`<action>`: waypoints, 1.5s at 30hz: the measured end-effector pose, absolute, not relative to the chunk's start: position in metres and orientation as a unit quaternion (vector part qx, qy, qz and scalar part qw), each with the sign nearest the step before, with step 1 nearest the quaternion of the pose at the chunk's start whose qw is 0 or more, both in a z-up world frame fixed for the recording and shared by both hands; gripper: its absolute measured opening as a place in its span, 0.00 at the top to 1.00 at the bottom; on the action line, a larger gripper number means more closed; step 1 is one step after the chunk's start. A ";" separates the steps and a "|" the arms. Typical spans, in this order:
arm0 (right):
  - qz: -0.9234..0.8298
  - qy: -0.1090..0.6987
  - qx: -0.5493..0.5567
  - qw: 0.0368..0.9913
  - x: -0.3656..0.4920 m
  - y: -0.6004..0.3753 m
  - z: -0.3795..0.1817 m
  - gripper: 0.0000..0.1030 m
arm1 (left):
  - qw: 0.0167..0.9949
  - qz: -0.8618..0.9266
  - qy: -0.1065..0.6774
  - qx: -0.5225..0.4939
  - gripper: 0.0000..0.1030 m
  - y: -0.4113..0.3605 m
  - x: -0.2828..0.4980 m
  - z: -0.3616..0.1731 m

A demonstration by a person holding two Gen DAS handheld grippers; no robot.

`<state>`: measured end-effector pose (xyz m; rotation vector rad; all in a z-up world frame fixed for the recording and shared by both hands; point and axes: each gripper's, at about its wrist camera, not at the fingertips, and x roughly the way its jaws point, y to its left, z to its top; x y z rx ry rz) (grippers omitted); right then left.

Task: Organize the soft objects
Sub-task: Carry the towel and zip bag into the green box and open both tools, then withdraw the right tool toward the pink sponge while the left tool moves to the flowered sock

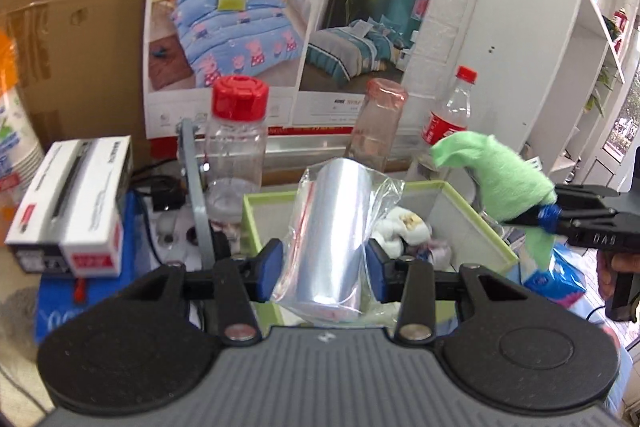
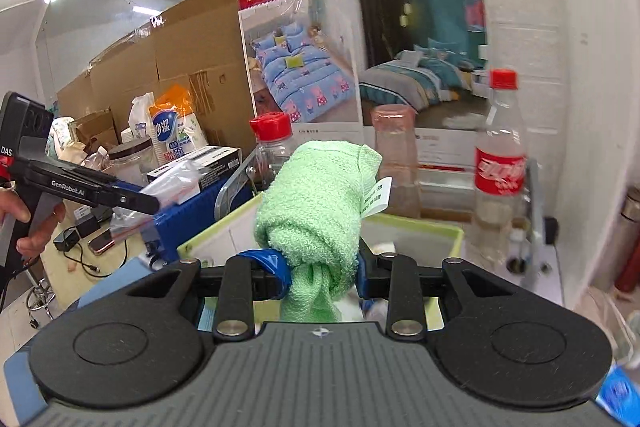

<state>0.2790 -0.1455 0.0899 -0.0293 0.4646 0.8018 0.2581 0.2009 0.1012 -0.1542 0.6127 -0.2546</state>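
Note:
My left gripper [image 1: 324,267] is shut on a clear plastic bag [image 1: 332,227] rolled into a tube, held over the near edge of a green-rimmed white box [image 1: 476,211]. A white soft item [image 1: 402,227] lies inside the box. My right gripper [image 2: 322,269] is shut on a rolled green towel [image 2: 316,195] with a white tag, held above the same box [image 2: 424,227]. In the left wrist view the right gripper [image 1: 548,217] and the green towel [image 1: 504,179] sit over the box's right wall. The left gripper [image 2: 156,205] shows at the left of the right wrist view.
A red-capped clear jar [image 1: 236,143], a pink-capped bottle [image 1: 376,123] and a cola bottle [image 1: 452,115] stand behind the box. A white carton [image 1: 76,203] lies on a blue crate at left. Cardboard [image 1: 76,7] and bedding posters [image 1: 288,7] back the scene. A white shelf [image 1: 532,67] stands right.

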 end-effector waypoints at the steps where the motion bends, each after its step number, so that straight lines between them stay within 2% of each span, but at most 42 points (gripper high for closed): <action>1: 0.390 0.228 -0.014 0.892 0.288 -0.137 0.088 0.86 | 0.942 -0.125 0.302 -0.074 0.59 0.199 0.268 0.098; 4: 0.400 0.247 -0.021 0.882 0.312 -0.113 0.077 0.84 | 0.938 -0.127 0.313 -0.077 0.58 0.195 0.295 0.082; 5: 0.402 0.252 -0.025 0.880 0.318 -0.105 0.071 0.81 | 0.936 -0.128 0.319 -0.082 0.50 0.194 0.302 0.075; 6: 0.406 0.261 -0.026 0.876 0.325 -0.097 0.065 0.80 | 0.934 -0.123 0.323 -0.088 0.35 0.194 0.307 0.069; 11: 0.384 0.382 -0.024 0.840 0.355 -0.065 0.025 0.75 | 0.934 -0.115 0.324 -0.099 0.34 0.195 0.309 0.056; 16: 0.376 0.332 0.007 0.865 0.342 -0.079 0.037 0.68 | 0.937 -0.115 0.318 -0.084 0.34 0.194 0.291 0.062; 23: 0.355 0.334 0.017 0.873 0.327 -0.098 0.048 0.60 | 0.941 -0.117 0.307 -0.080 0.32 0.188 0.251 0.070; 27: 0.350 0.329 0.009 0.877 0.300 -0.111 0.054 0.56 | 0.943 -0.105 0.305 -0.087 0.28 0.185 0.220 0.070; 41: 0.312 0.289 0.032 0.904 0.190 -0.161 0.057 0.52 | 0.941 -0.075 0.311 -0.107 0.25 0.181 0.145 0.053; 43: 0.302 0.286 0.029 0.909 0.178 -0.163 0.054 0.52 | 0.942 -0.070 0.312 -0.105 0.20 0.182 0.142 0.050; 45: 0.289 0.278 0.031 0.915 0.166 -0.166 0.051 0.52 | 0.944 -0.058 0.308 -0.104 0.04 0.183 0.139 0.047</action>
